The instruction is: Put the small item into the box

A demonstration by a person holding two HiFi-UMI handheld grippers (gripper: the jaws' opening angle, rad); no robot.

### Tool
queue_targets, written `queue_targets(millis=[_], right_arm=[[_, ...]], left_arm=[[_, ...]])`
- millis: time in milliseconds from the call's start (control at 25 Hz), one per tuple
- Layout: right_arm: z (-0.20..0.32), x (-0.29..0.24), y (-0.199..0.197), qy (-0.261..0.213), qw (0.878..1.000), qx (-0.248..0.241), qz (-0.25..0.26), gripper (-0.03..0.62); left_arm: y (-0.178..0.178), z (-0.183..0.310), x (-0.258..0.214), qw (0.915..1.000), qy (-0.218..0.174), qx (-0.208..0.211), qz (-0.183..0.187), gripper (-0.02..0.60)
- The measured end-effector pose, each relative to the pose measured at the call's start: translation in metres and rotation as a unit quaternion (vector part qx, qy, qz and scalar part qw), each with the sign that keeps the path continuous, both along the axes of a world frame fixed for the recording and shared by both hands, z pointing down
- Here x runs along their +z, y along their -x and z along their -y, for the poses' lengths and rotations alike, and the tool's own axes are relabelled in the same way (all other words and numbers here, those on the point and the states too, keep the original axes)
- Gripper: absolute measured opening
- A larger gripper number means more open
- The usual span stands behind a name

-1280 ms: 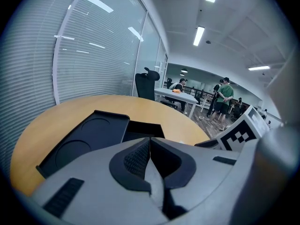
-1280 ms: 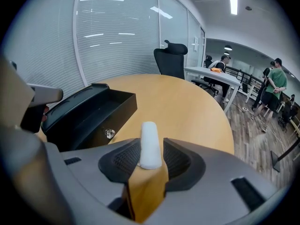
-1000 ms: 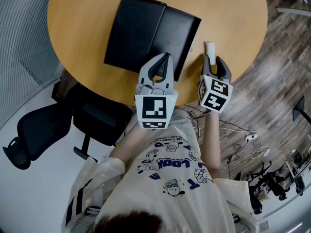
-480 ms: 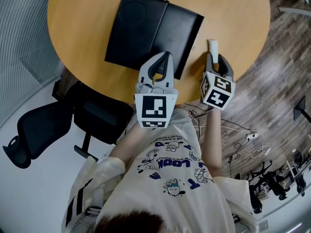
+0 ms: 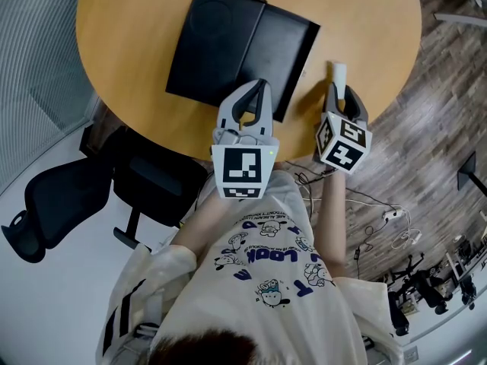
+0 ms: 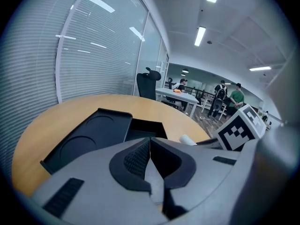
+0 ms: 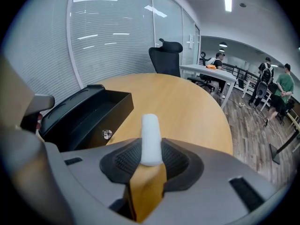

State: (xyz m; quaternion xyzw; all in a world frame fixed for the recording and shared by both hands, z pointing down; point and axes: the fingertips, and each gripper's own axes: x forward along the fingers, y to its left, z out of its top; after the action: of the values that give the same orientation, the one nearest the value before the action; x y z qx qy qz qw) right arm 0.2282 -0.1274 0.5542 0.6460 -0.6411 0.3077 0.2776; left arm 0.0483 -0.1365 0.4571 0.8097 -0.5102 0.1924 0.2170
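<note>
One small item (image 7: 150, 135), my right gripper (image 5: 342, 97) newly advanced, jaws closing around it, box (image 5: 228, 48) next; left gripper (image 5: 257, 90) pinched together, empty.

One camera is head-worn, looking steeply down from well above on the round pale wooden worktop (image 5: 137, 44). A second rides the left hand-held gripper (image 6: 150, 140), low over the worktop and facing across it towards the slatted glass wall (image 6: 93, 55), its own meeting jaws filling the foreground. The third rides the right hand-held gripper (image 7: 151, 150), equally low, its closing jaws close up with a small white cylinder (image 7: 151, 132) between them. All three share the open black rectangular box (image 5: 240, 48).
</note>
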Motion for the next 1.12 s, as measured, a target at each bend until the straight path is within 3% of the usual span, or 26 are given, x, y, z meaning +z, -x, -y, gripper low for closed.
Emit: queue_targets(millis=[640, 1120], right_arm=[[0.001, -0.067, 0.012, -0.065, 0.998, 0.004, 0.004, 0.144], [0.002, -0.100, 0.032, -0.092, 0.996, -0.021, 0.009, 0.144]], left_arm=[[-0.001, 0.001, -0.042, 0.9986, -0.050, -0.003, -0.016, 0.015], [0.007, -0.001, -0.076, 0.9955, -0.088, -0.023, -0.023, 0.015]])
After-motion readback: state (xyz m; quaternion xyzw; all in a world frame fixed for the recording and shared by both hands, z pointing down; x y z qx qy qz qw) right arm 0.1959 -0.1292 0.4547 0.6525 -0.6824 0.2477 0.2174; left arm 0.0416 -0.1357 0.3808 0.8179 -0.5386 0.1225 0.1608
